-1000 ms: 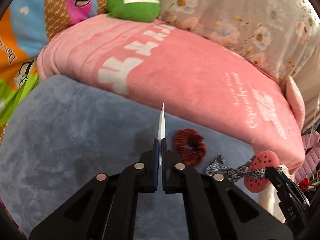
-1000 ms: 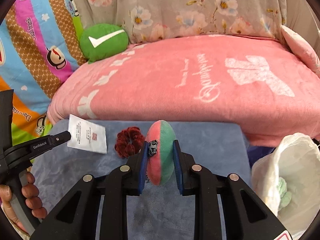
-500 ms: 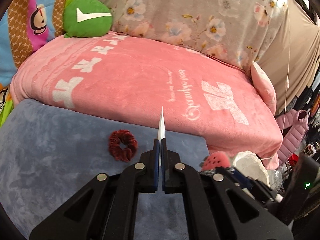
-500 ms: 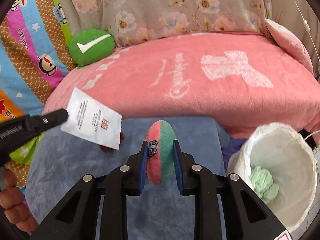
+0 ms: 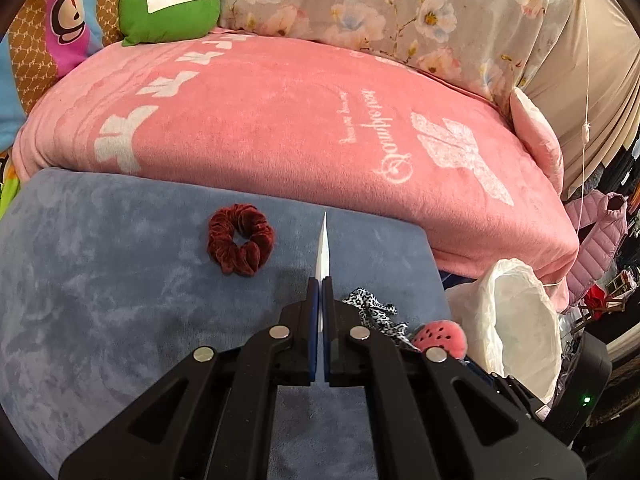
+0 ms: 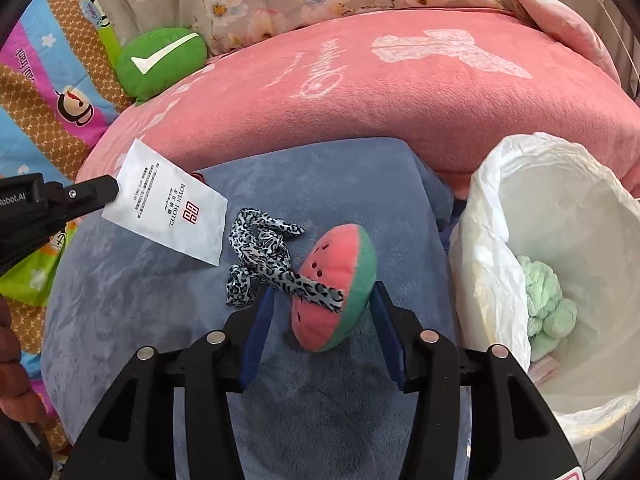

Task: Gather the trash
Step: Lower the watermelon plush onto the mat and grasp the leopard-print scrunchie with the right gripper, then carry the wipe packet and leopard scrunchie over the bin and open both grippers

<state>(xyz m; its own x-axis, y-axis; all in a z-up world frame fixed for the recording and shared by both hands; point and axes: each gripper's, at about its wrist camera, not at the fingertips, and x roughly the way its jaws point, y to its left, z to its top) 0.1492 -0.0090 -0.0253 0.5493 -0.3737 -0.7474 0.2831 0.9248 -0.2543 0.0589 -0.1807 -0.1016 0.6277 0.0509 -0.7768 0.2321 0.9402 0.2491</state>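
My left gripper [image 5: 321,280] is shut on a flat white hotel packet [image 5: 324,248], seen edge-on in its own view and broadside in the right wrist view [image 6: 170,204], held above the blue cushion [image 5: 120,300]. My right gripper [image 6: 320,300] is open; a plush watermelon slice [image 6: 340,280] with a leopard-print ribbon [image 6: 260,252] lies between its fingers on the cushion. A bin lined with a white bag [image 6: 560,240] stands to the right and holds a green crumpled wad [image 6: 548,304].
A dark red scrunchie [image 5: 240,240] lies on the cushion. A pink blanket [image 5: 300,120] is piled behind it, with a green check-mark pillow [image 5: 170,4] and floral fabric [image 5: 380,12] further back. The bin also shows in the left wrist view [image 5: 516,320].
My right gripper has opened and the watermelon plush now rests on the cushion. Both grippers have shifted right toward the bin; the left still holds the packet.
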